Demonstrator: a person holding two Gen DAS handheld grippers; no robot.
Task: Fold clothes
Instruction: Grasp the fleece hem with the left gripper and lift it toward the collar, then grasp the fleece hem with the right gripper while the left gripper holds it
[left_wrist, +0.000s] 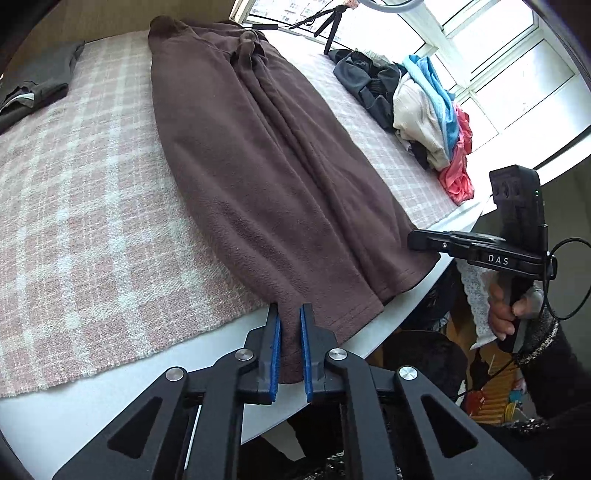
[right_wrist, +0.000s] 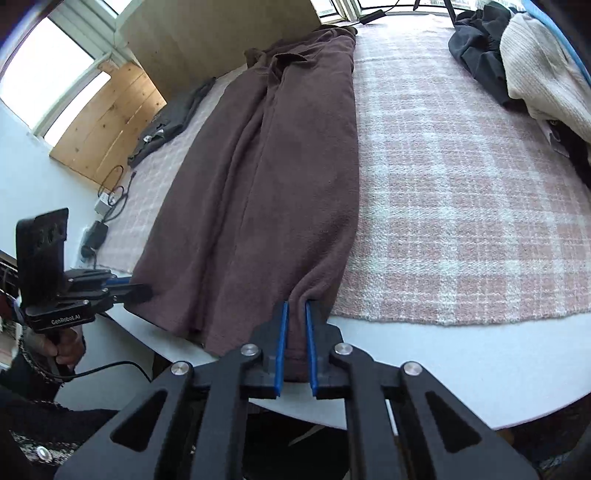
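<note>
Each handheld black plastic two-finger gripper, the left one (left_wrist: 290, 325) and the right one (right_wrist: 296, 317), had blue rubber pads on its fingers and round silver screws at the linkage joints. The right one carried white letters "DAS" on its side, the left one "GenRobot.AI". A thin black cable (left_wrist: 561, 280) looped beside the right handle. The person's right hand (left_wrist: 508, 314) came out of a dark knitted sleeve (left_wrist: 554, 354) with a speckled cuff.
</note>
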